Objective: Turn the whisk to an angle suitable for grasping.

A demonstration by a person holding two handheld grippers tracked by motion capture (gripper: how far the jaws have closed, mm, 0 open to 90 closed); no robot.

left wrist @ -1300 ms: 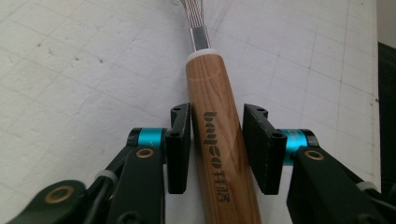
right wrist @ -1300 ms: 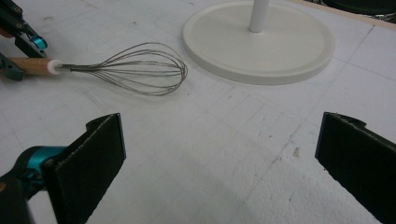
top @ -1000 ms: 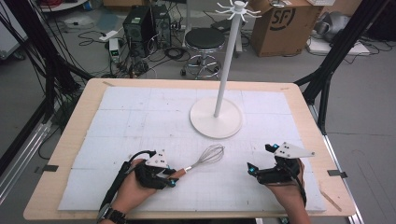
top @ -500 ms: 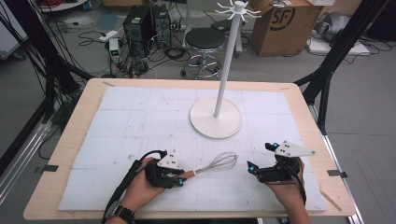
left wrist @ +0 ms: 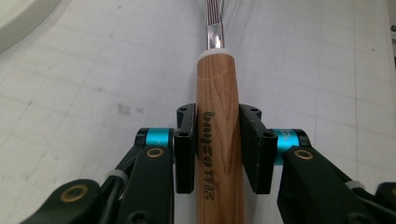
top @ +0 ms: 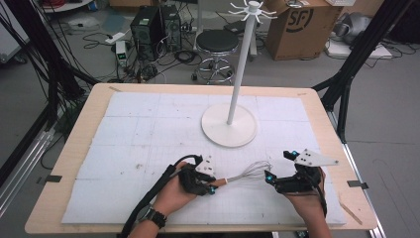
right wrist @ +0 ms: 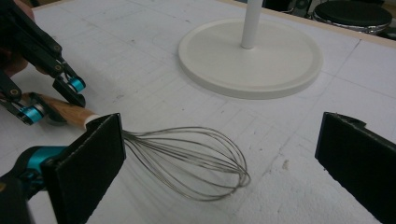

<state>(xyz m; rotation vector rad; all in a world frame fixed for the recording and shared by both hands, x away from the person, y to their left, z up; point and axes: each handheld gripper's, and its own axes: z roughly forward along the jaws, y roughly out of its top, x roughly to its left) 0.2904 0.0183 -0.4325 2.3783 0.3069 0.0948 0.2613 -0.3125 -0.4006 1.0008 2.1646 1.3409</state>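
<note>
A wire whisk (top: 247,173) with a wooden handle (left wrist: 217,93) lies low over the white mat, its wire head pointing right. My left gripper (top: 215,184) is shut on the handle, and in the left gripper view both pads press its sides (left wrist: 217,149). My right gripper (top: 278,166) stands open just right of the wire head. In the right gripper view the wire head (right wrist: 196,158) reaches between the two wide-apart jaws (right wrist: 224,140), touching neither. The left gripper (right wrist: 51,105) shows at that view's left edge, holding the handle (right wrist: 70,114).
A white hook stand rises from a round base (top: 229,125) at the mat's far middle, with its pole (top: 240,64) topped by hooks. The white mat (top: 138,134) covers the wooden table. Behind the table are a stool (top: 217,42), a cardboard box (top: 302,25) and cables.
My left gripper has carried the whisk to the right, bringing its wire head up to the right gripper's open jaws. The right gripper has stayed in place.
</note>
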